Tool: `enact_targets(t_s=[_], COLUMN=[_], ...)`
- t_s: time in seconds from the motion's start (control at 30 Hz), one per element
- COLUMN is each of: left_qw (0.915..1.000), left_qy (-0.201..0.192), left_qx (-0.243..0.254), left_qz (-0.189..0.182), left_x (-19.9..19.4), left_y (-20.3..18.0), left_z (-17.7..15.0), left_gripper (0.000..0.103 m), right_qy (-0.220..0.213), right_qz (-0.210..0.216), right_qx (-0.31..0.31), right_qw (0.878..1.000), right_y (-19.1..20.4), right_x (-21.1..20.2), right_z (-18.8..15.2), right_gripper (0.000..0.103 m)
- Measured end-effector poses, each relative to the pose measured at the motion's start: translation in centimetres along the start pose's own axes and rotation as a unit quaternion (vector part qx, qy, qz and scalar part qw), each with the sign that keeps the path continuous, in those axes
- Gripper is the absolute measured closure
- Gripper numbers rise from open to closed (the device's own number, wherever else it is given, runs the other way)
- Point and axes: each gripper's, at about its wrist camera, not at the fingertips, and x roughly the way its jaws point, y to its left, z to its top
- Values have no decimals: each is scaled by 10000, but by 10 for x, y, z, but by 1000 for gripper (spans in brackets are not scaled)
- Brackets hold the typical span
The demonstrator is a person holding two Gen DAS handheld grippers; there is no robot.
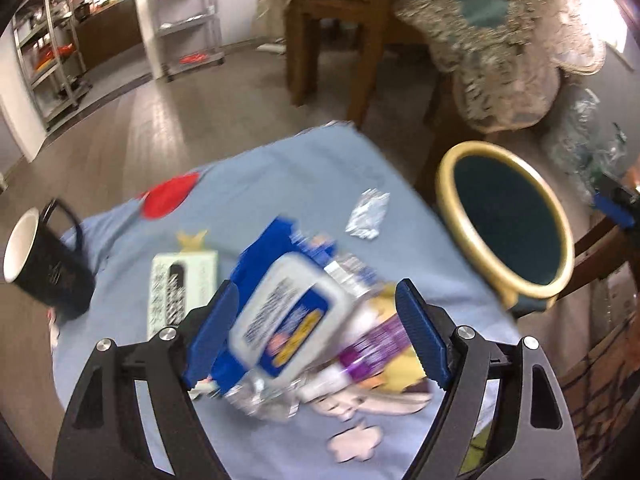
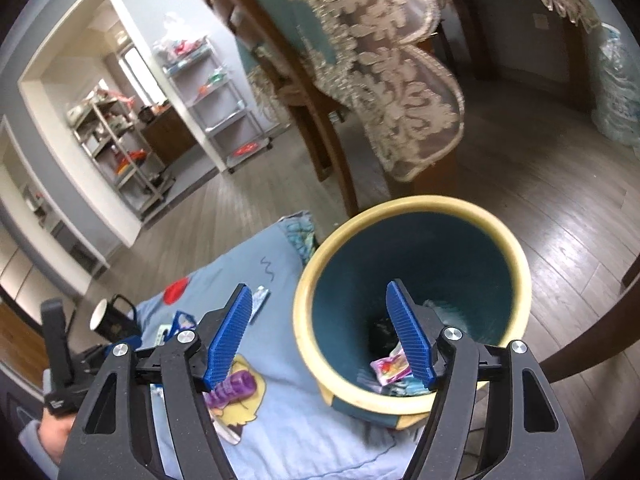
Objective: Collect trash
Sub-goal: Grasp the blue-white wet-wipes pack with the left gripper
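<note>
My left gripper (image 1: 316,286) stands wide over a light-blue cloth. A blurred blue pack with a white lid (image 1: 280,312) lies between its fingers. The left pad is at the pack's blue edge and the right pad is clear of it, so nothing is gripped. My right gripper (image 2: 318,286) is open with nothing between its fingers, above the mouth of a teal bin with a yellow rim (image 2: 304,304). Inside lie a pink wrapper (image 2: 390,368) and other scraps. The bin's rim (image 1: 444,184) stands right of the cloth. A crumpled silver wrapper (image 1: 368,214) lies on the cloth.
On the cloth's left sit a black mug (image 1: 44,264) and a green-white box (image 1: 180,292). A purple-labelled item (image 1: 376,344) lies by the right pad. Behind are a wooden chair (image 1: 304,40), a lace tablecloth (image 2: 400,92), and metal shelves (image 2: 224,100) on the wood floor.
</note>
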Motion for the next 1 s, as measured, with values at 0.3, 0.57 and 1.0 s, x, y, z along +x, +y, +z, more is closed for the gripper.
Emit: enact_targets(t_s=[0.3, 0.57, 1.0], left_qw=[9985, 9970, 9994], left_qy=[373, 491, 218], left_qx=[328, 363, 20], left_qz=[221, 470, 271], left_x=[30, 51, 28], left_y=[-3, -11, 1], left_z=[-26, -24, -13], left_gripper=[31, 44, 83], right_qy=[362, 457, 500], right_qz=[134, 92, 137], right_qx=[-501, -586, -629], right_qw=[9980, 9972, 9967], right_y=[31, 34, 35], right_x=[20, 26, 28], right_z=[-12, -16, -19], right_gripper=[32, 32, 32])
